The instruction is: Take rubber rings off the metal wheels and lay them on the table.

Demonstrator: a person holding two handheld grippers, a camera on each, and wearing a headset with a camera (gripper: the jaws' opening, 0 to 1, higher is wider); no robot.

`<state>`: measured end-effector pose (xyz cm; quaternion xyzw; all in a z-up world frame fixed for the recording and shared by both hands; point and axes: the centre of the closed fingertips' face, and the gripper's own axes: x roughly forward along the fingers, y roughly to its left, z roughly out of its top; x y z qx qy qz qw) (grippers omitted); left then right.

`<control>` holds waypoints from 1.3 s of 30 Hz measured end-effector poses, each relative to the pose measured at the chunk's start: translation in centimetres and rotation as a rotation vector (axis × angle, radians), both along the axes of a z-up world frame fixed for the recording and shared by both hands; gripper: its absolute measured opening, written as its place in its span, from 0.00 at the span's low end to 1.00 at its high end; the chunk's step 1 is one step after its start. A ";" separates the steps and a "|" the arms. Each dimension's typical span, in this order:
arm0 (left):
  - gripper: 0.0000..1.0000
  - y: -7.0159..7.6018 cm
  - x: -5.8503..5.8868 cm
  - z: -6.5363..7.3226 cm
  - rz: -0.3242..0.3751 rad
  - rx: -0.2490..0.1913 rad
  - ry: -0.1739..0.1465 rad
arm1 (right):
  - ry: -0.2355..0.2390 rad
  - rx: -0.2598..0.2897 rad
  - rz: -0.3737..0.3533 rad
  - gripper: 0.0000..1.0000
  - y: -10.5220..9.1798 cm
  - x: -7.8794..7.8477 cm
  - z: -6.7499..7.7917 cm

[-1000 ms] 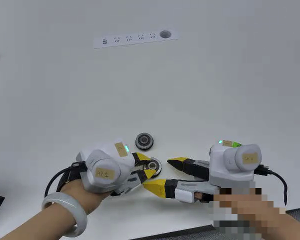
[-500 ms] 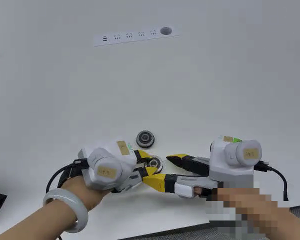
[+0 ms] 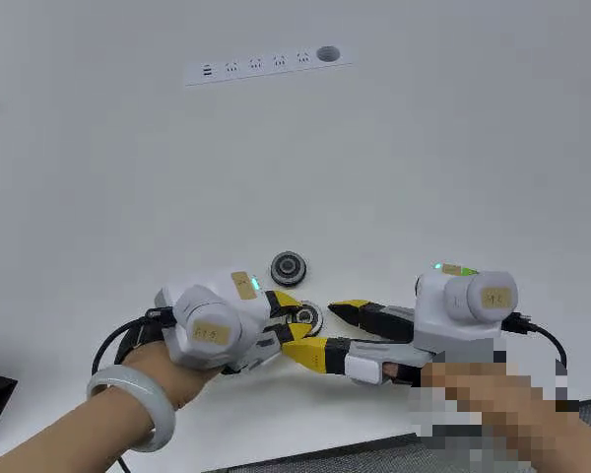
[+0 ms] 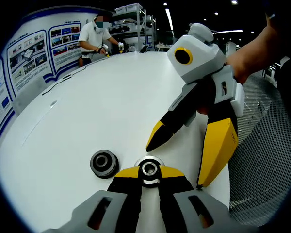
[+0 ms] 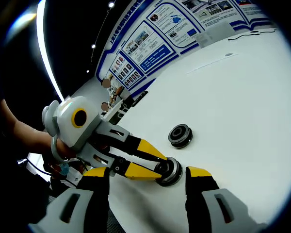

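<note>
Left tool [image 3: 294,317] clenched on a metal wheel [image 4: 149,170]; right tool [image 3: 313,331] released, jaws spread either side of it.
Its rubber ring [image 5: 177,175] is likely soft, stretchy and grippy on hard metal; pinch the outer edge; a second wheel [image 4: 104,163] lies on the desk [image 3: 394,177] just beyond the tips.

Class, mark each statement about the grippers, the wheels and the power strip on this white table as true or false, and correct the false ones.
1. The left gripper is shut on a wheel. True.
2. The right gripper is shut on the second wheel. False: its jaws stand open, and that wheel lies free on the table.
3. Two wheels are in view. True.
4. The power strip lies between the two grippers. False: it lies at the far side of the table, well beyond them.
</note>
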<state>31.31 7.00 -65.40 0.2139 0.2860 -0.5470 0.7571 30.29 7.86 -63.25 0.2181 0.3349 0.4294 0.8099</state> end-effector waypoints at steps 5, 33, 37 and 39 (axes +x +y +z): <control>0.12 0.0 0.0 0.0 0.002 -0.003 0.004 | 0.005 0.011 0.002 0.65 0.2 0.1 0.0; 0.12 0.0 0.0 0.0 0.018 -0.017 0.012 | 0.096 0.092 0.013 0.64 0.6 -0.1 0.0; 0.12 0.0 0.0 0.0 0.018 -0.017 0.012 | 0.107 0.100 0.016 0.64 0.5 -0.2 0.1; 0.12 0.0 0.0 0.0 0.019 -0.017 0.012 | 0.112 0.102 0.016 0.63 0.4 -0.2 0.1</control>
